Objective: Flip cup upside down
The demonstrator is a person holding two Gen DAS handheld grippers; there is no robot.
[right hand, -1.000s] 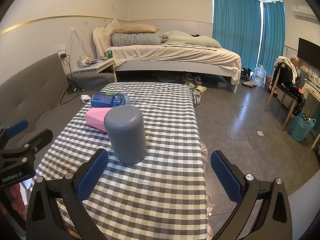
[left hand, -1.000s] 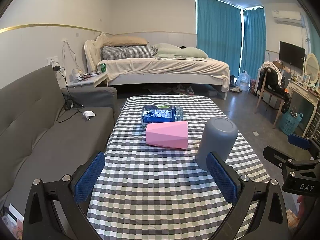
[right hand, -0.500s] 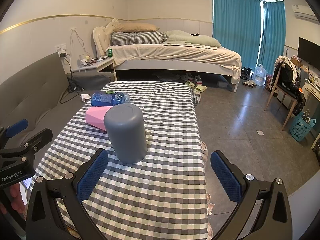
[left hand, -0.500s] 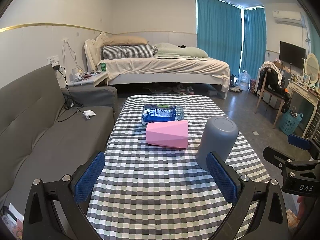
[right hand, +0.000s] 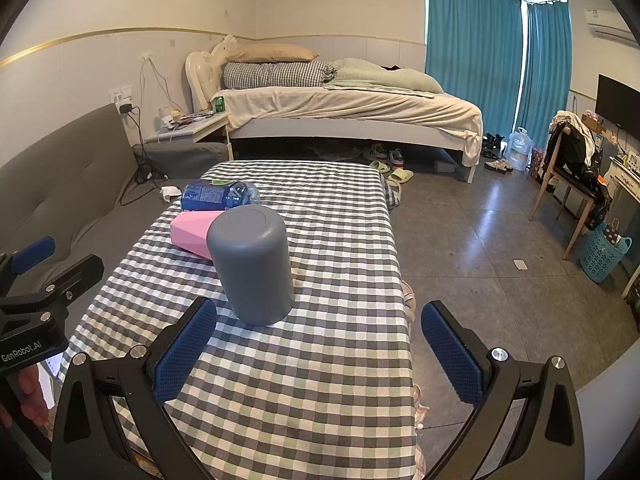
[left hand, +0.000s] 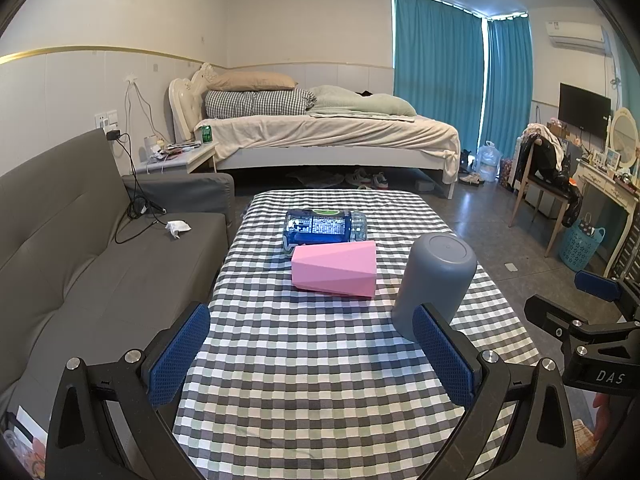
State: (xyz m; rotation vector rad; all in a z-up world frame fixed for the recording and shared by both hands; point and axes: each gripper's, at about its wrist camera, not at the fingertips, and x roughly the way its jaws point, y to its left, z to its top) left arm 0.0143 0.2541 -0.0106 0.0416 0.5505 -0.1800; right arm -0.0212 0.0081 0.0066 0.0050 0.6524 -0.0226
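A grey cup (left hand: 436,276) stands upside down, base up, on the checkered table (left hand: 312,360); it also shows in the right wrist view (right hand: 252,264). A pink faceted cup (left hand: 334,268) lies on its side behind it, also in the right wrist view (right hand: 192,232). My left gripper (left hand: 312,354) is open and empty, held near the table's front, with its right finger in front of the grey cup's foot. My right gripper (right hand: 318,352) is open and empty, just short of the grey cup and to its right.
A blue-labelled water bottle (left hand: 324,226) lies on its side behind the pink cup. A grey sofa (left hand: 80,248) borders the table's left. A bed (left hand: 328,136) stands at the back; a chair (right hand: 568,184) and a blue basket (right hand: 604,252) are on the right.
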